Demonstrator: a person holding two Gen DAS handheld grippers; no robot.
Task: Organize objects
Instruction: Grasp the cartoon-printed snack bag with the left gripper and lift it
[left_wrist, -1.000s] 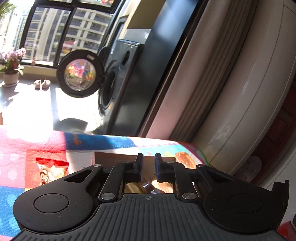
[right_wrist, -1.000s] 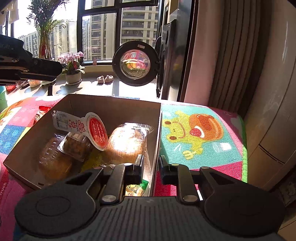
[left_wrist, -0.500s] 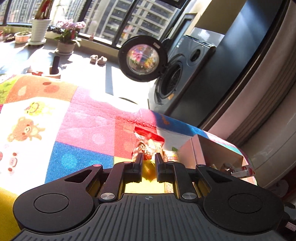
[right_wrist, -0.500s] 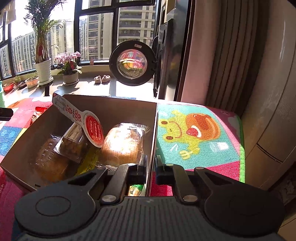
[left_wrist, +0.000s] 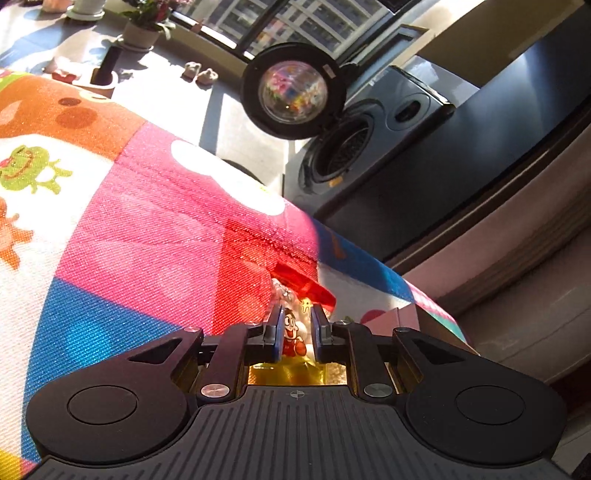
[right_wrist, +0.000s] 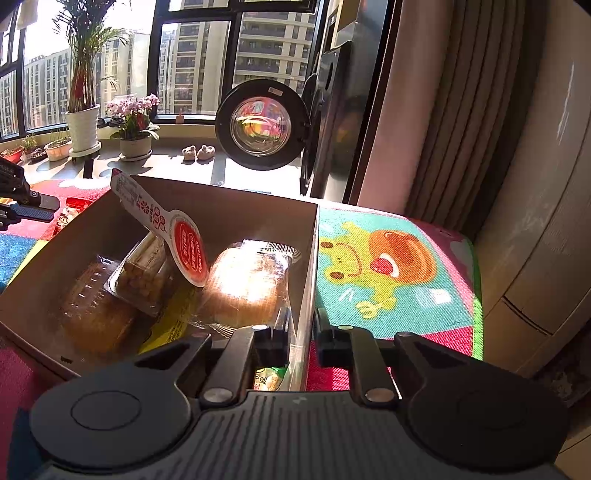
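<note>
My left gripper (left_wrist: 294, 328) has its jaws narrowly parted around the snack packet (left_wrist: 295, 325), the one with a cartoon figure and a red top; I cannot tell whether the pads are pressing it yet. The packet lies on the colourful mat (left_wrist: 147, 240), straddled by both fingertips. My right gripper (right_wrist: 301, 328) has its jaws set narrow on either side of the cardboard box (right_wrist: 221, 199) wall, 1 finger inside and 1 outside, apparently steadying it.

I judge this to be the pick-up step: the packet is the item outside the box, and the next move calls for pinching it firmly, lifting, and carrying it right toward the box.

Ahead of the right jaws, the box already holds a wrapped bread loaf (right_wrist: 247, 284), clear tubs of pastry (right_wrist: 144, 273) and a tall red-labelled tag (right_wrist: 184, 247), so free space is tight. Beyond both grippers stands a washing machine (left_wrist: 369, 140) with its door open, well clear.
</note>
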